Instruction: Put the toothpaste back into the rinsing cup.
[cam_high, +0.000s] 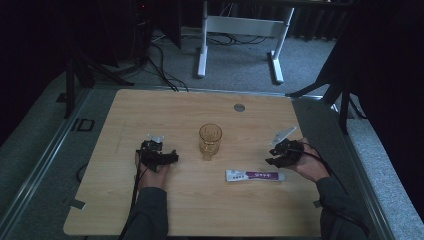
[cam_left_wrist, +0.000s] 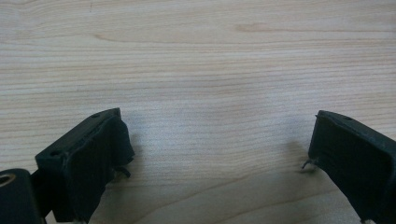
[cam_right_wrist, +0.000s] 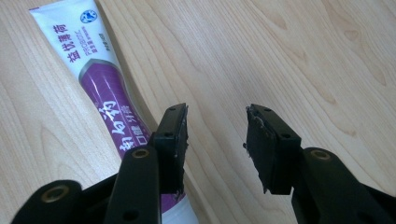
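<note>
Right gripper view: right claw spread, empty, beside toothpaste tube near the bench's front-right edge; closing now risks missing it.

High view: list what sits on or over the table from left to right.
Left gripper → glass cup → toothpaste tube → right gripper. All sit on or just over the wooden table.
</note>
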